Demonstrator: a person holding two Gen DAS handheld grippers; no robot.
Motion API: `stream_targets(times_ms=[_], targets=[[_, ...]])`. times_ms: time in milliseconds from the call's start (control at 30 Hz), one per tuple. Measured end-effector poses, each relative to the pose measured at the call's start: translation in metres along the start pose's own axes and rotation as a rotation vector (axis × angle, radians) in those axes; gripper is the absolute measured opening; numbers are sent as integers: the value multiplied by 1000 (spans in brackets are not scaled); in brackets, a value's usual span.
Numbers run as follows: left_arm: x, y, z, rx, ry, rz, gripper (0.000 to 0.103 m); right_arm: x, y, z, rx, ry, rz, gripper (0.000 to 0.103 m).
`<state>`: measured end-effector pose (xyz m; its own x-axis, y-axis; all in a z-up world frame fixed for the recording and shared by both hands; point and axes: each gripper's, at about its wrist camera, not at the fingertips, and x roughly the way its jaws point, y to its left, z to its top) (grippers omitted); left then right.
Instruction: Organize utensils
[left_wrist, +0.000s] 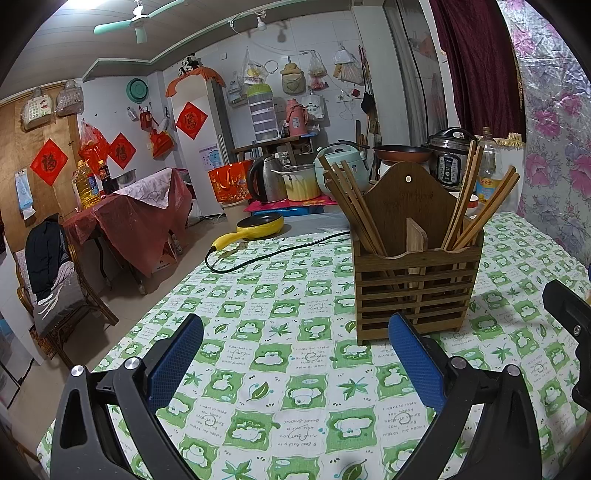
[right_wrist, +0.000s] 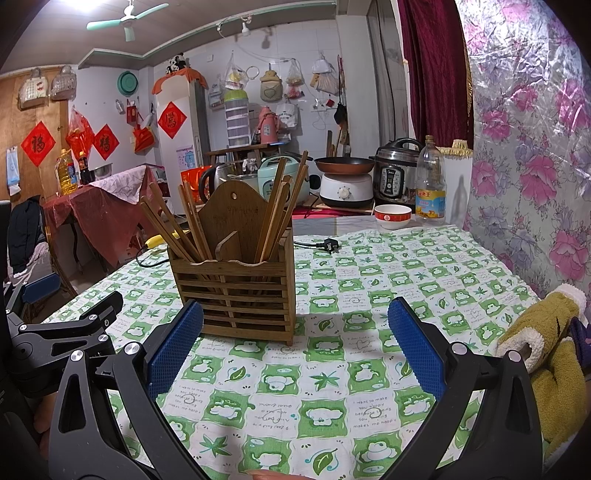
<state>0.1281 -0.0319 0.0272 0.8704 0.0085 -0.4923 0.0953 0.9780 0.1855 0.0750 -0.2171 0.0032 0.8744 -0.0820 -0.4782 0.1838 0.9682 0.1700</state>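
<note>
A slatted brown wooden utensil holder (left_wrist: 415, 284) with a tall arched back board stands upright on the table (left_wrist: 280, 354), which wears a green-and-white checked cloth printed with leaves. A thin upright divider splits the holder into 2 compartments, and long brown wooden chopsticks (left_wrist: 349, 199) lean outward from both, 1 bundle to each side.

The left gripper (left_wrist: 295, 354) hovers over the near part of the table, its blue-padded fingers (left_wrist: 173, 363) spread wide with nothing between them; the holder stands just beyond its right-hand finger. The right gripper (right_wrist: 295, 339) is likewise spread and empty, and the holder's base appears to sit just behind its left-hand finger (right_wrist: 173, 349), though contact is hard to judge.

Toward the far edge of the table lie a black power cord (left_wrist: 273, 253) and its plug (right_wrist: 330, 244), a yellow frying pan (left_wrist: 258, 225), a red-and-white bowl (right_wrist: 392, 216) and a clear plastic oil bottle (right_wrist: 429, 184).
</note>
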Motion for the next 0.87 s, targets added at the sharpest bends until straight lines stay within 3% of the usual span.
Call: stream_targets(times_ms=[867], targets=[[-3,-5,-1,11,-13,-19,98,0,0,1,3,-2,1,97]])
